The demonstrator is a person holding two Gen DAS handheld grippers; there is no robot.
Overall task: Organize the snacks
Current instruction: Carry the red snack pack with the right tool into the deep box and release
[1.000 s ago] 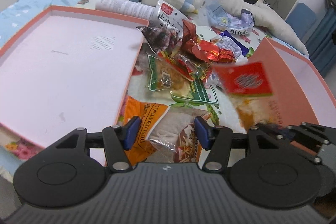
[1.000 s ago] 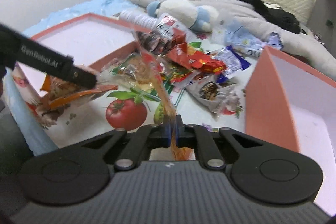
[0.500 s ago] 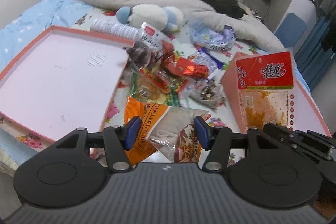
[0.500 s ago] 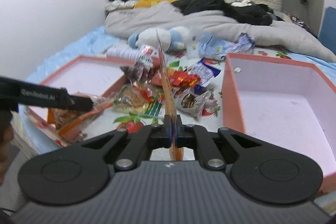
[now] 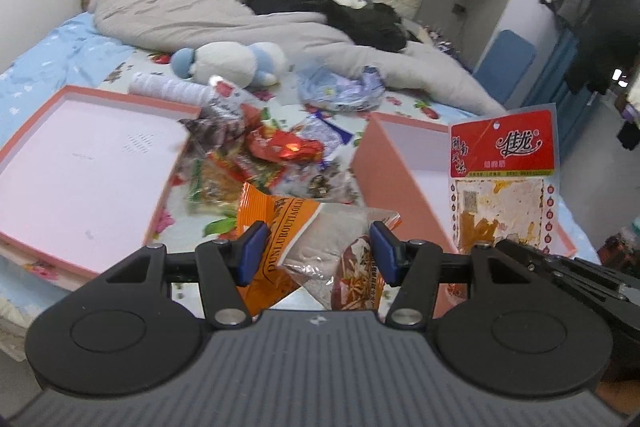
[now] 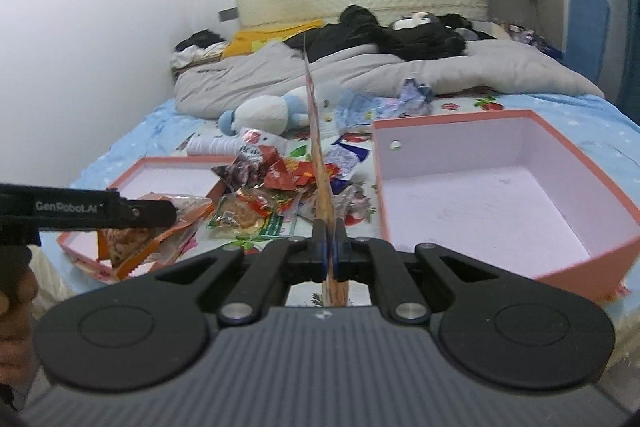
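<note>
Snacks lie heaped on the flowered bed sheet in the left wrist view, between a shallow pink lid with salmon rim and a deeper salmon-walled pink box. The left gripper has its blue-padded fingers spread wide, yet an orange-and-clear crinkled snack bag sits between them, apparently pinched flat across the pads. To the right, a clear packet with a red header card stands upright above the box, its lower edge caught by the right gripper.

From the right wrist view, the right gripper is clamped tight on that same packet, seen edge-on as a thin orange strip rising between the pads. The pink box lies open just right of it, the pile of foil wrappers to the left. The left gripper reaches in from the left, holding the orange bag over the lid's near corner. A white-and-blue plush toy and grey duvet lie behind.
</note>
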